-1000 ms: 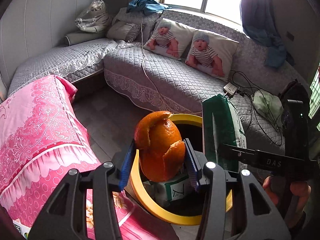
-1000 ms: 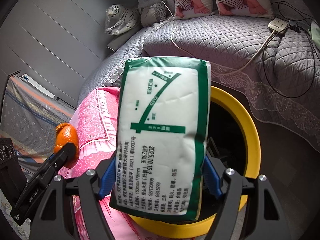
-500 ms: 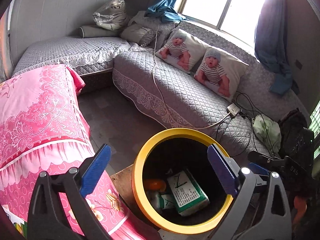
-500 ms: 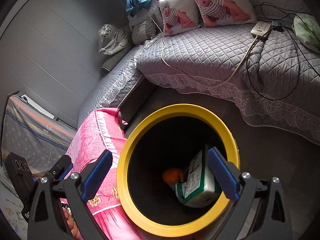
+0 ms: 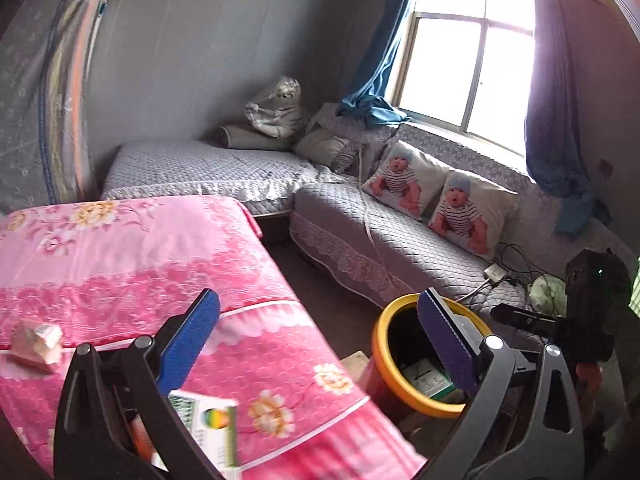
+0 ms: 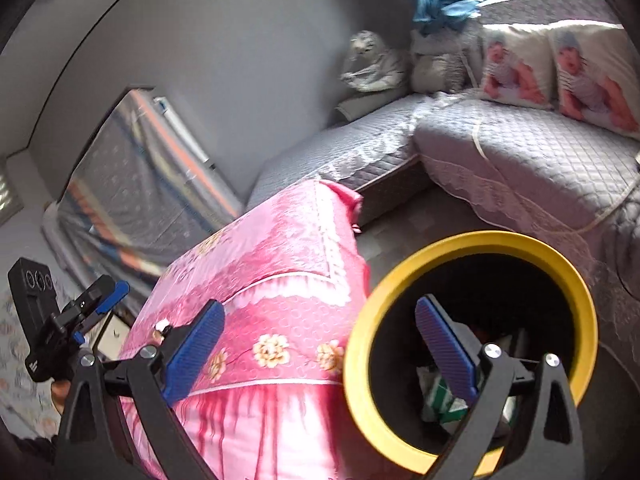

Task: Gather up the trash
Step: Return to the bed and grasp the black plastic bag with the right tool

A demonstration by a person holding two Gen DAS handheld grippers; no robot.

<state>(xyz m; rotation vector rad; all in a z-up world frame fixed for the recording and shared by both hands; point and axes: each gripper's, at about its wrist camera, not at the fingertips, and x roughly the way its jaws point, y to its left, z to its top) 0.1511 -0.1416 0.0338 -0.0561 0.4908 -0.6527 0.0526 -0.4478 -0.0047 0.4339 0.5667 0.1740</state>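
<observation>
Both claws have let go of their loads: the peel and the green-and-white pack now lie in the bin [image 6: 472, 240], and both views have swung off it toward the tabletop [image 5: 120, 264] under its pink cloth. Left claw [image 5: 316, 344] stands spread wide with nothing between the pads, its jaws having just been opening. Right claw [image 6: 316, 344] likewise spread and empty. Remaining trash: a crumpled tissue [image 5: 38, 344] on the cloth at far left, and a small carton [image 5: 208, 432] at the near edge, right under the left claw. Tissue judged light and soft; pinch its bulk. Carton judged light, thin-walled, crushable; take it across the flat faces with moderate squeeze
</observation>
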